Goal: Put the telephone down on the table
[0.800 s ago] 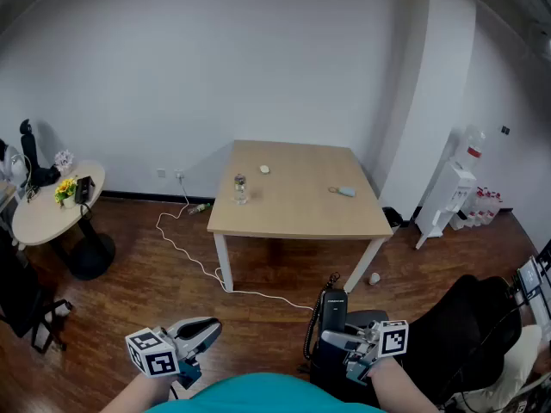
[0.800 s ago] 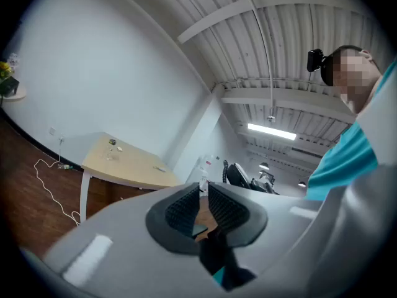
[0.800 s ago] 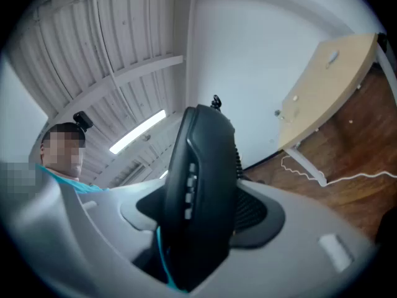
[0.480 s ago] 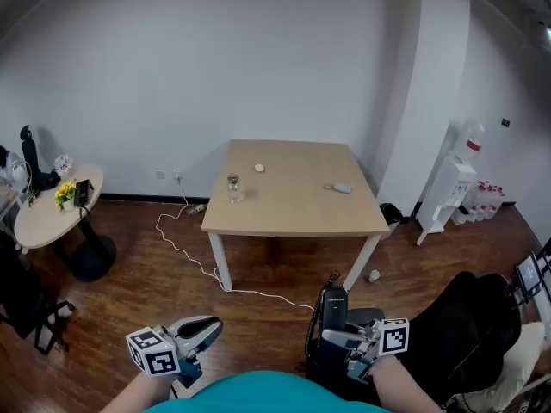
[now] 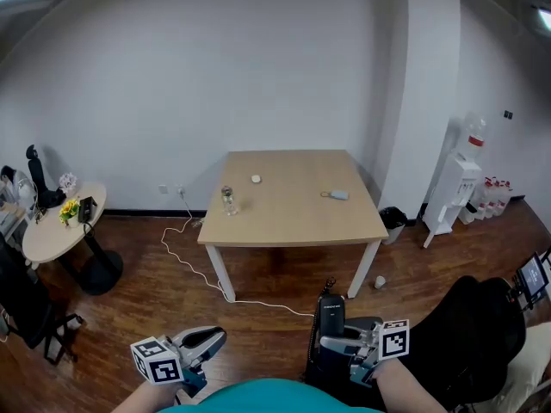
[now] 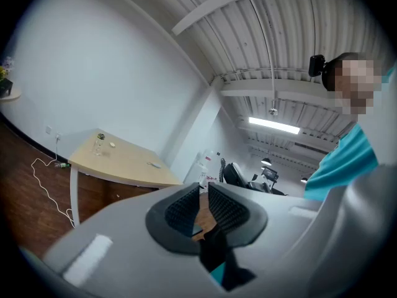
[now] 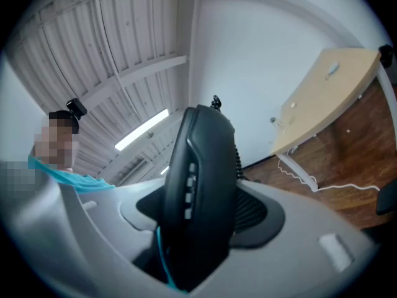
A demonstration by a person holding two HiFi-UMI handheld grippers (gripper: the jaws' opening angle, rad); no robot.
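Nearest the body, right gripper is clamped on the telephone, a black handset standing upright between the jaws. The right gripper view shows the pads pressed on both its flanks, button side in view, with its coiled cord hanging below. Left gripper is low at the left, jaws drawn almost together with only a thin slit, holding nothing. Telephone is in the air at waist level, well apart from the table. A white cable runs across the floor between. Judged: this is the carry. Keep the squeeze firm, mind the dangling cord and the floor cable, and aim for the bare near stretch between the small glass and the small pale item. Lower until the handset rests before letting the jaws part.
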